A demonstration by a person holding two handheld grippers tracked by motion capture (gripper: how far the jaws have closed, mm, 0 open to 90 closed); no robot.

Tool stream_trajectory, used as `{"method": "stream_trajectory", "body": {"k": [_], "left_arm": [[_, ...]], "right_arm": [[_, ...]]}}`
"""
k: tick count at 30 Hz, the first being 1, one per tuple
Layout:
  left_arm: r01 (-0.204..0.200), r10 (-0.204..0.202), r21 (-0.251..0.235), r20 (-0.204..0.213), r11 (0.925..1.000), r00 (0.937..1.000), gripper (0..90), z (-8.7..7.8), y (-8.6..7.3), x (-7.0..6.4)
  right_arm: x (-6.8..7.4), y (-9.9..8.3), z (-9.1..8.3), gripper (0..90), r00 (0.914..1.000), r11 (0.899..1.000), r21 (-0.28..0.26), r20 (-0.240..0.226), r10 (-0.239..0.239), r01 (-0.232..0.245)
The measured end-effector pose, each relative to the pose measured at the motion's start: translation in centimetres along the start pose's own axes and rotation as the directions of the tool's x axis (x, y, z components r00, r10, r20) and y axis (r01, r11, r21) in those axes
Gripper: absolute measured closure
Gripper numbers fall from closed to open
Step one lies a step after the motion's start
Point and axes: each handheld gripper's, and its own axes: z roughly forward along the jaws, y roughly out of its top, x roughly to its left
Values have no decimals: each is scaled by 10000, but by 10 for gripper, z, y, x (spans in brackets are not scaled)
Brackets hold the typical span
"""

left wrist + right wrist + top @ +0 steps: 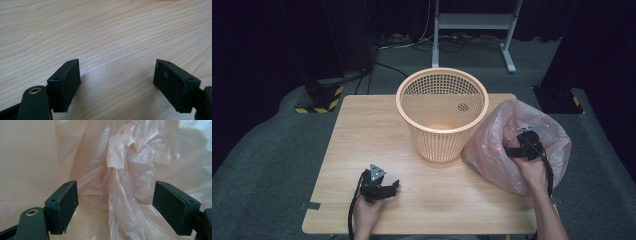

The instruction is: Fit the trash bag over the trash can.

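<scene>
Right now the work looks like lining the orange mesh basket [442, 114] with the pink plastic bag [492, 150], and it sits at the opening step: getting hold of the bag. That bag lies crumpled and puffed up on the right part of the wooden surface [362, 145], just beside the basket and seemingly touching its lower wall. The right tongs [526, 140] are pushed in among the bag's folds; in the right gripper view their jaws stand wide apart, with a twisted ridge of pink film [117, 195] running up between them, nothing pinched yet. The left tongs [384, 189] rest low over bare wood near the front edge, well apart from both basket and bag, jaws likewise spread and holding nothing, as the left gripper view [115, 82] shows. The basket stands upright and looks empty. Next, I judge, the right tongs need to close on that ridge or on the bag's rim, while the left tongs come across to catch the opposite edge, so the mouth can be spread over the basket's rim.
</scene>
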Motion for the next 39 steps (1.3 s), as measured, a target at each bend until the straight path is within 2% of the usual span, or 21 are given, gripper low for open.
{"method": "stream_trajectory", "body": {"k": [6,13,24,27,39], "left_arm": [[3,-3,-2,-2,10000,10000,218,0,0,0],[11,-11,-6,-2,10000,10000,218,0,0,0],[57,-57,-6,-23,10000,10000,218,-1,-1,-1],[58,-58,-6,-24,10000,10000,219,-1,-1,-1],[66,-66,-8,-27,10000,10000,219,-1,-1,-1]], "right_arm": [[0,-3,10,211,10000,9996,288,27,30,-31],[-3,-7,24,218,9994,9974,628,14,351,-351],[-7,-12,36,259,9993,9940,1023,108,369,-378],[-5,-14,39,271,9996,9934,1117,139,236,-250],[-3,-16,41,341,9991,9961,882,430,54,-91]]}}
